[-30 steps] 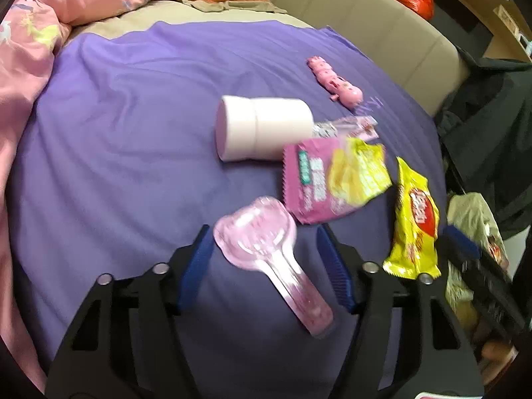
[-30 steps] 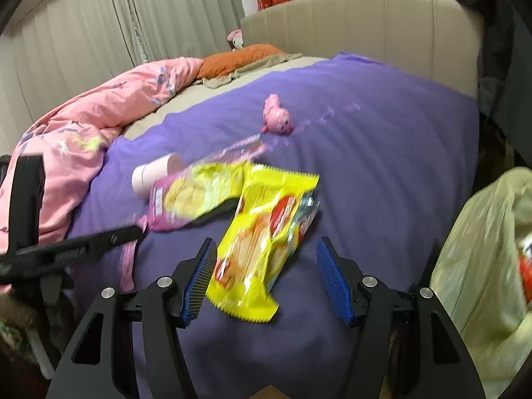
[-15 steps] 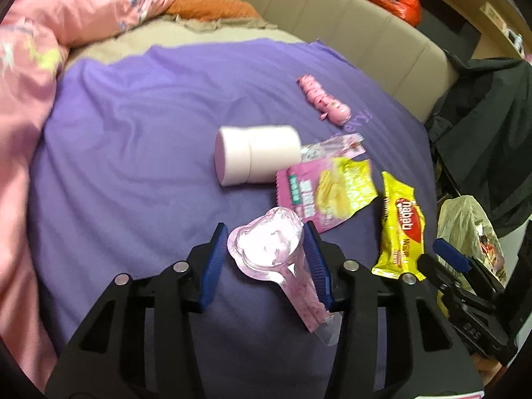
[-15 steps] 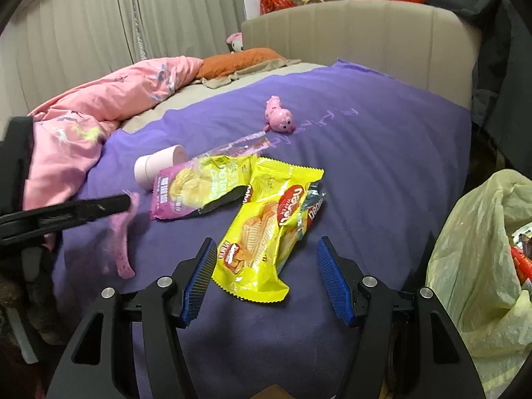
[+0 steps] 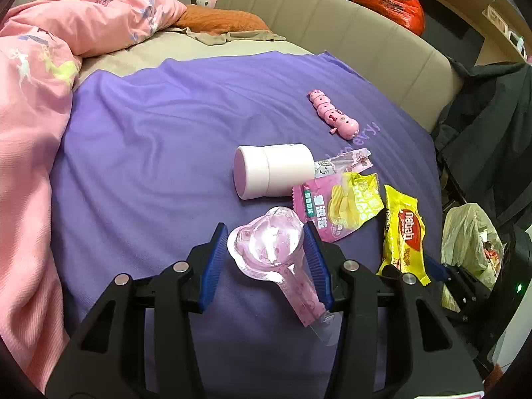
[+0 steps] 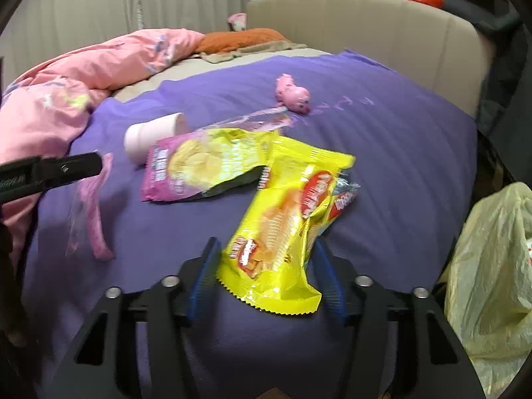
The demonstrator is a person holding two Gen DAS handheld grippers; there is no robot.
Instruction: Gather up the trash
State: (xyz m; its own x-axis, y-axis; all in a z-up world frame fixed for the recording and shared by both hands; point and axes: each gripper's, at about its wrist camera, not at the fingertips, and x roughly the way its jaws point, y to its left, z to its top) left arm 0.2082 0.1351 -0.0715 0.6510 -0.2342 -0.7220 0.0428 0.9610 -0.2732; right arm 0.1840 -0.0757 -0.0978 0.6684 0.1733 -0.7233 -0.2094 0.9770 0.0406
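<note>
Where the left gripper [image 5: 266,249] was seen nearest its camera, its blue fingers [image 5: 212,262] were closed on the round head of a pink lollipop-shaped wrapper [image 5: 269,242], whose stem trailed back toward the camera and whose body was seen raised above the purple bedspread [image 5: 149,153] in the right wrist view. The right gripper [image 6: 266,272] was set around the near end of a yellow biscuit packet [image 6: 282,219], with its fingers [image 6: 327,282] parted and gaps visible on both sides of the packet. Just beyond, a pink and yellow snack bag [image 6: 202,166] was laid touching the yellow packet. Behind it a white cylindrical container [image 5: 269,169] was lying on its side, with a clear pink-printed wrapper [image 5: 345,163] beside it. Farther off, a pink toy pig [image 5: 332,116] was rested on the bedspread. A pale plastic trash bag [image 6: 488,266] was seen off the bed's right edge, and a pink duvet [image 5: 36,99] was bunched along the left.
</note>
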